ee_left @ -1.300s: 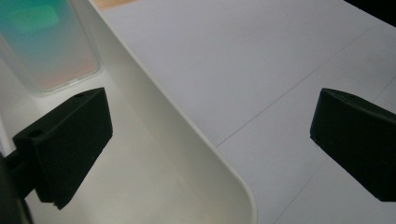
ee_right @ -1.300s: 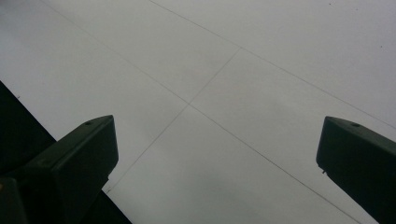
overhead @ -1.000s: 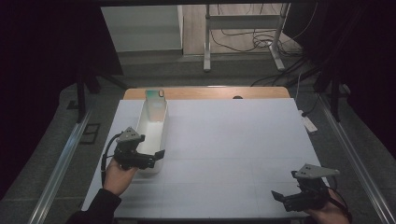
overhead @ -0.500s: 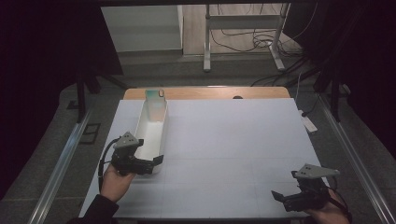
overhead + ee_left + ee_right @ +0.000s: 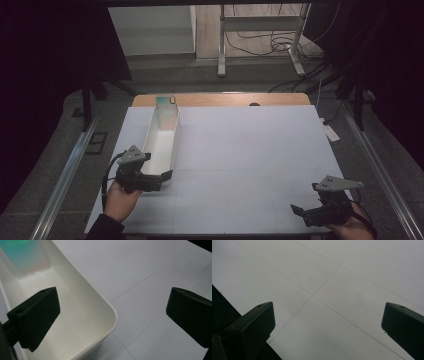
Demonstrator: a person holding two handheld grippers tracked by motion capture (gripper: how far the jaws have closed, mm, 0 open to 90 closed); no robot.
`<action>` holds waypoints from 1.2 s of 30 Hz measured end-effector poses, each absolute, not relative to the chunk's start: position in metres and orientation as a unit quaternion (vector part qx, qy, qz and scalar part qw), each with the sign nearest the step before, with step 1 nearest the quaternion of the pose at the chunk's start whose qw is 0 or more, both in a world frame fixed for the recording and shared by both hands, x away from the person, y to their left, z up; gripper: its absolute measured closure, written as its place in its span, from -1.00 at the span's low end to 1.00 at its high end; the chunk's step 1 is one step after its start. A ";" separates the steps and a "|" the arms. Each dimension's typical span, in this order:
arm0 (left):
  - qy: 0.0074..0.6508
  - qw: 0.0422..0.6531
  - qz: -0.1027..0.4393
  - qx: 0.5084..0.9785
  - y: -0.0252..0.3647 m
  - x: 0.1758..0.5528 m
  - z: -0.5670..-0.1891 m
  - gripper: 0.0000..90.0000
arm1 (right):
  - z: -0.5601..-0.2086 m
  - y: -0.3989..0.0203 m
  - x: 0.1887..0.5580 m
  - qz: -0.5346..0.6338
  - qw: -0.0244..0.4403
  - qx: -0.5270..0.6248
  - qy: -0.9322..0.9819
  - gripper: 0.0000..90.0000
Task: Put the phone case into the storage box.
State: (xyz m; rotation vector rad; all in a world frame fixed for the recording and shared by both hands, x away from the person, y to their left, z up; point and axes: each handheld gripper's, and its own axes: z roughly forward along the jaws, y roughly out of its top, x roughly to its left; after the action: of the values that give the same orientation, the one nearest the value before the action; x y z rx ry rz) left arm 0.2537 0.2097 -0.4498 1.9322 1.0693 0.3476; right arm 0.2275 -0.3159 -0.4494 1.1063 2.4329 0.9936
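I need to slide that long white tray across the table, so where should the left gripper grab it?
Probably the near end wall of the white tray, from the person's side: the left gripper has open jaws astride the thin upright rim at the near right corner.

White tray point(image 5: 75, 322) cut off by the left gripper view's left and bottom edges, its near end point(image 5: 159, 181) hidden behind the left tool point(image 5: 159, 179) in the high view, greenish translucent item point(image 5: 25, 257) at its far end blurred and cropped, right hand point(image 5: 350, 231) cropped at the bottom edge.
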 end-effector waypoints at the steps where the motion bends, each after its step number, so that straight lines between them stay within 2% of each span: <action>1: 0.430 0.438 0.140 0.777 0.210 0.253 -0.450 -1.00 | -0.449 -0.316 0.228 0.345 0.144 0.383 0.845 -1.00; 36: 0.451 0.435 0.152 0.765 0.228 0.214 -0.455 -1.00 | -0.450 -0.315 0.228 0.341 0.145 0.381 0.847 -1.00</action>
State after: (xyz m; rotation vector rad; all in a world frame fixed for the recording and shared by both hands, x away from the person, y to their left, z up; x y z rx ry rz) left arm 0.2139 0.2285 -0.4547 1.9036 1.1218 0.3781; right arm 0.2278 -0.3151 -0.4499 1.0970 2.4408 0.9812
